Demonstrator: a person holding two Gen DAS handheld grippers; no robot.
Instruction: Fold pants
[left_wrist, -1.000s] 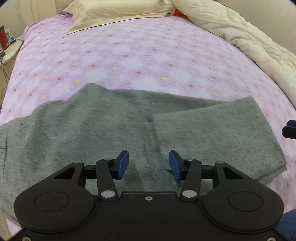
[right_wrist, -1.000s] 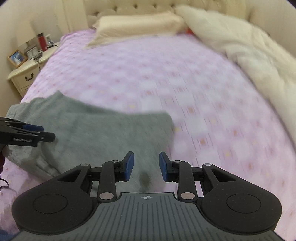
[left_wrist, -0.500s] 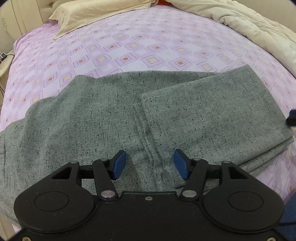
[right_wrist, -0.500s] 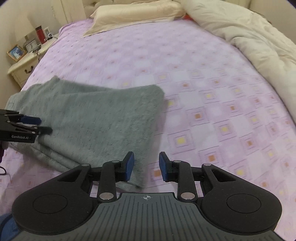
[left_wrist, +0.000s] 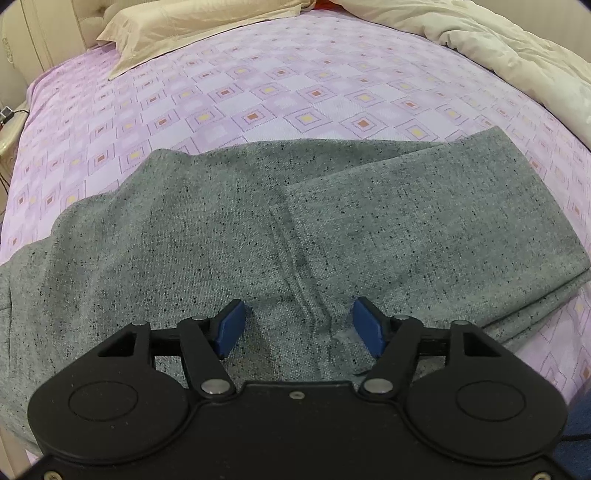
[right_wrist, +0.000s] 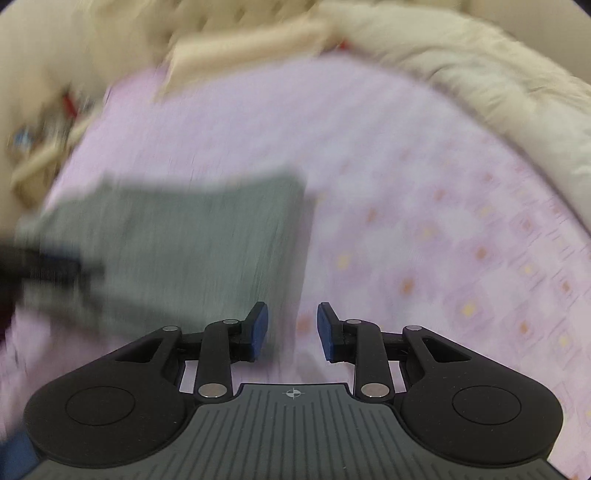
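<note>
The grey speckled pants (left_wrist: 221, 236) lie folded on the purple patterned bed sheet (left_wrist: 258, 96), with the leg ends doubled over onto the right half (left_wrist: 424, 221). My left gripper (left_wrist: 299, 326) is open and empty, low over the near edge of the pants, straddling the hem of the folded-over layer. My right gripper (right_wrist: 291, 330) is open and empty, just past the right edge of the pants (right_wrist: 184, 251). That view is motion-blurred. The left gripper (right_wrist: 55, 264) shows at its left edge.
A beige pillow (left_wrist: 192, 26) lies at the head of the bed. A cream duvet (left_wrist: 498, 48) is bunched along the right side. A nightstand (right_wrist: 37, 162) with small items stands left of the bed.
My left gripper has come lower and closer over the pants and its jaws have opened wider. My right gripper has swung right, off the pants to beside their right edge.
</note>
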